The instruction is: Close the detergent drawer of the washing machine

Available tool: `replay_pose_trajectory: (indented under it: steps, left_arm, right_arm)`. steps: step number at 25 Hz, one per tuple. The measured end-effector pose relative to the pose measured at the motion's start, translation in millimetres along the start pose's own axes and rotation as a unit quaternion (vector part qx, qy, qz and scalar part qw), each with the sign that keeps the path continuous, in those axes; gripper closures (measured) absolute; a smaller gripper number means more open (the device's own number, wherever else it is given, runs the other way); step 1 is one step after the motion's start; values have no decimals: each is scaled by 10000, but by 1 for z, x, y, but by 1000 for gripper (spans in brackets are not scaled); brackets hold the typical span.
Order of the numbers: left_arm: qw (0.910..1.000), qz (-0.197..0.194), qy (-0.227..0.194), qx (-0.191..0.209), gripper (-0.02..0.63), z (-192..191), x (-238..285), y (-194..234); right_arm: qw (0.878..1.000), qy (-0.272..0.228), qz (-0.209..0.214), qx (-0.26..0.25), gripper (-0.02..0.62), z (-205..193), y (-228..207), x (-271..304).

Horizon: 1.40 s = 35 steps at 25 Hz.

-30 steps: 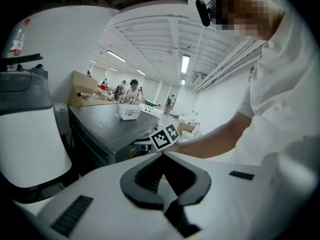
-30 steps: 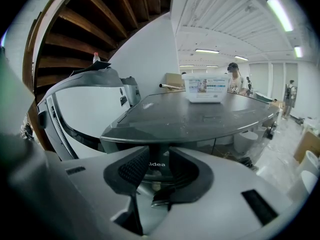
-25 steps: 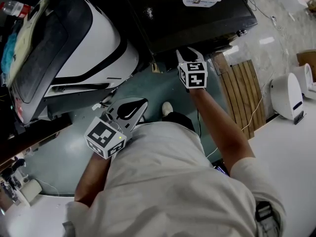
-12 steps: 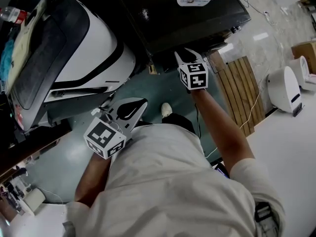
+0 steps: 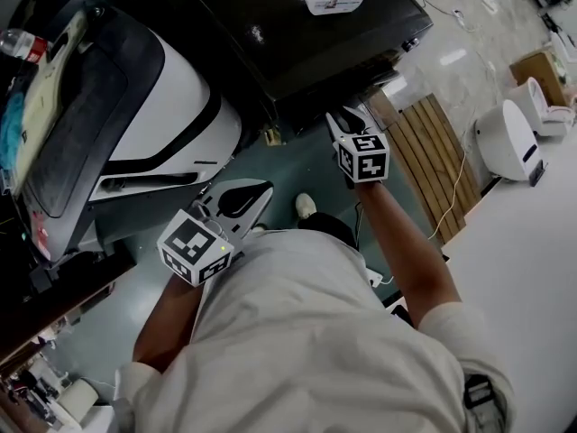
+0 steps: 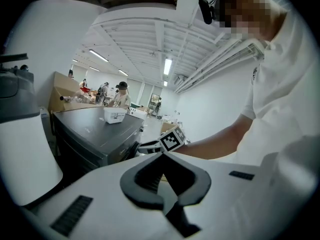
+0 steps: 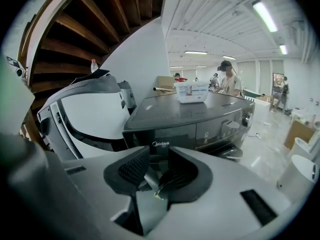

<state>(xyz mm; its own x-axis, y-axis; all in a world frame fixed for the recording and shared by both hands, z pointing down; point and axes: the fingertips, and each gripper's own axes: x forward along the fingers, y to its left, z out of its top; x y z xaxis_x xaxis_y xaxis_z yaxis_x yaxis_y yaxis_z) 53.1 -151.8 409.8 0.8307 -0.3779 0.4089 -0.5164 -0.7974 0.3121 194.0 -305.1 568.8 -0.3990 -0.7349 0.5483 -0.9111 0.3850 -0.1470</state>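
Head view: right claw (image 5: 348, 115) is up at the front edge of the dark washing machine (image 5: 306, 34), and left claw (image 5: 260, 190) hangs back by the shirt, so right is way nearer.

Left gripper view: that claw is pinched closed on nothing.

Right gripper view: jaws are a little apart and empty. The detergent drawer (image 7: 162, 134) sits dead ahead just past the tips, its face running side to side. It looks about flush to me, so maybe one straight push forward.
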Motion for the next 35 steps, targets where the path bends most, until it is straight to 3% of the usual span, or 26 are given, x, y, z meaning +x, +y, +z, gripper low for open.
replay_pose_trajectory:
  steps: [16, 23, 35]
  left_arm:
    - [9949, -786, 40, 637, 611, -17, -57, -37]
    - [9935, -1088, -122, 318, 611, -32, -92, -50]
    - [9911, -1299, -67, 275, 611, -69, -136, -65]
  right_arm:
    - [9979, -435, -289, 386, 472, -11, 82, -120]
    - [9980, -389, -258, 421, 477, -29, 131, -166]
    - [9969, -503, -256, 548, 480, -56, 196, -227]
